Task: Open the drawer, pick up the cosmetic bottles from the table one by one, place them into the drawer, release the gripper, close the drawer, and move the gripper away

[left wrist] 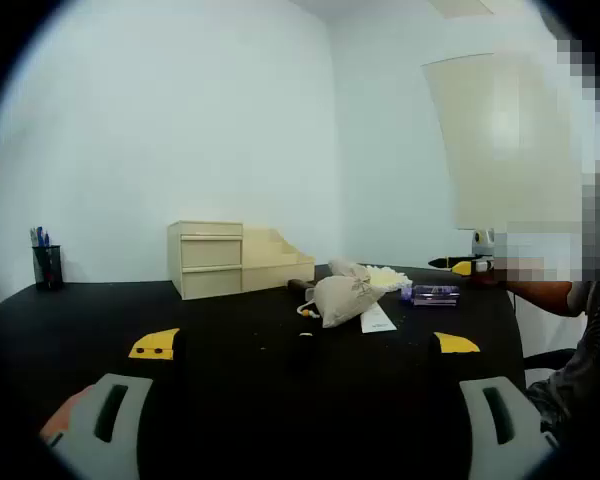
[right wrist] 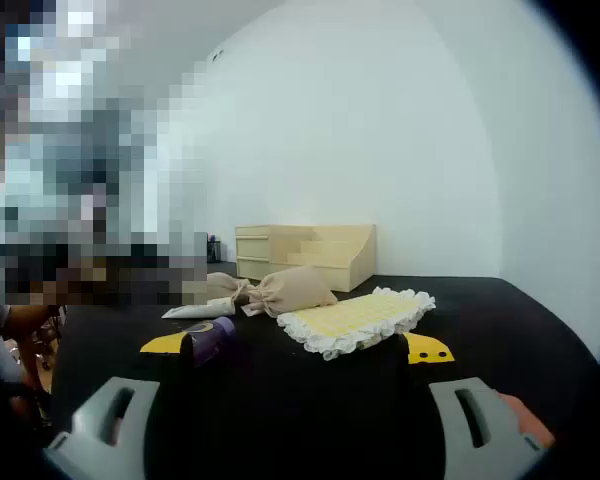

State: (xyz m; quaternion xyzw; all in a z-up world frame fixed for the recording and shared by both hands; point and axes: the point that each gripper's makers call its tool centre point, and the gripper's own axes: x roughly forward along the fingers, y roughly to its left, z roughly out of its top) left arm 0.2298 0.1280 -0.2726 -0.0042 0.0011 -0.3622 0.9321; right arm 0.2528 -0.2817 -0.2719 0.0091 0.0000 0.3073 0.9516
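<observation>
A cream drawer unit (left wrist: 210, 258) stands at the back of the black table (left wrist: 230, 380) with its drawers shut; it is also visible in the right gripper view (right wrist: 300, 252). A purple cosmetic bottle (left wrist: 435, 294) lies at the right, and in the right gripper view this bottle (right wrist: 210, 338) lies just beyond the left jaw tip. A white tube (left wrist: 378, 318) lies next to a beige drawstring bag (left wrist: 345, 295). A small dark item (left wrist: 305, 335) sits in front of the bag. My left gripper (left wrist: 305, 345) is open above bare table. My right gripper (right wrist: 296, 347) is open and holds nothing.
A yellow mat with a white frill (right wrist: 360, 318) lies ahead of the right gripper. The bag (right wrist: 285, 288) lies between that mat and the drawer unit. A pen cup (left wrist: 46, 262) stands at the far left. A person's arm (left wrist: 540, 295) rests at the table's right edge.
</observation>
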